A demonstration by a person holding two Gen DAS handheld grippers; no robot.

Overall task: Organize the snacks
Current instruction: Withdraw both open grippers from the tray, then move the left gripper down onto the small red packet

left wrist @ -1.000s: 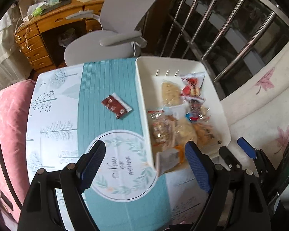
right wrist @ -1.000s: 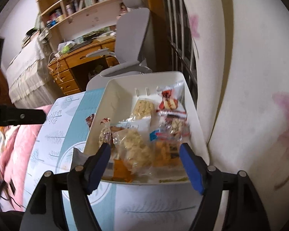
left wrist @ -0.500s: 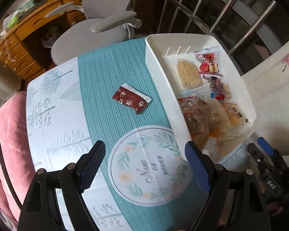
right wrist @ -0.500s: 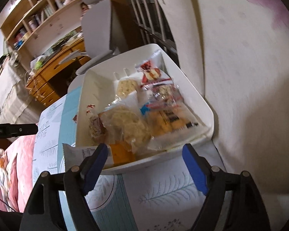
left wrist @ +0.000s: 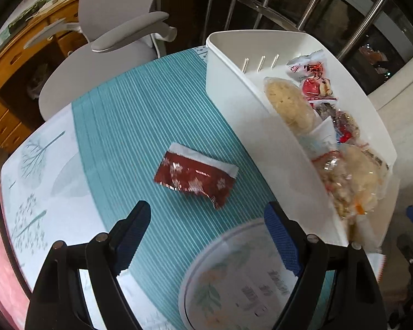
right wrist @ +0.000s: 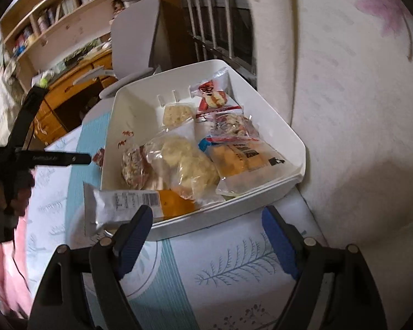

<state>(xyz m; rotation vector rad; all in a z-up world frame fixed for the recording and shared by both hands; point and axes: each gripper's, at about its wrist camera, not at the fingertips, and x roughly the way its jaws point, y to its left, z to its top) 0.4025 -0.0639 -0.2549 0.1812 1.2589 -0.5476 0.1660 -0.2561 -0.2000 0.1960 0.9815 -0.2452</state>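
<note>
A dark red snack packet (left wrist: 195, 177) with white ends lies flat on the teal striped table runner (left wrist: 140, 126), left of the white bin (left wrist: 250, 115). My left gripper (left wrist: 208, 233) hangs open just short of the packet, nothing between its fingers. The white bin (right wrist: 264, 196) holds several wrapped snacks; a silver and orange packet (right wrist: 140, 202) hangs over its near left rim. My right gripper (right wrist: 206, 233) is open above the tablecloth in front of the bin, holding nothing. The left gripper's body (right wrist: 27, 148) shows at the left of the right wrist view.
A grey office chair (left wrist: 118, 44) stands at the far table edge, with a wooden desk (left wrist: 22, 63) behind it. Metal window bars (left wrist: 303, 8) and a floral curtain (right wrist: 344, 96) lie beyond the bin. Pink fabric (left wrist: 2, 275) borders the table on the left.
The left gripper dropped lower and closer to the red packet, which now looks much larger. The right gripper's jaws stand slightly wider and it has backed off the bin, rolling a little.
</note>
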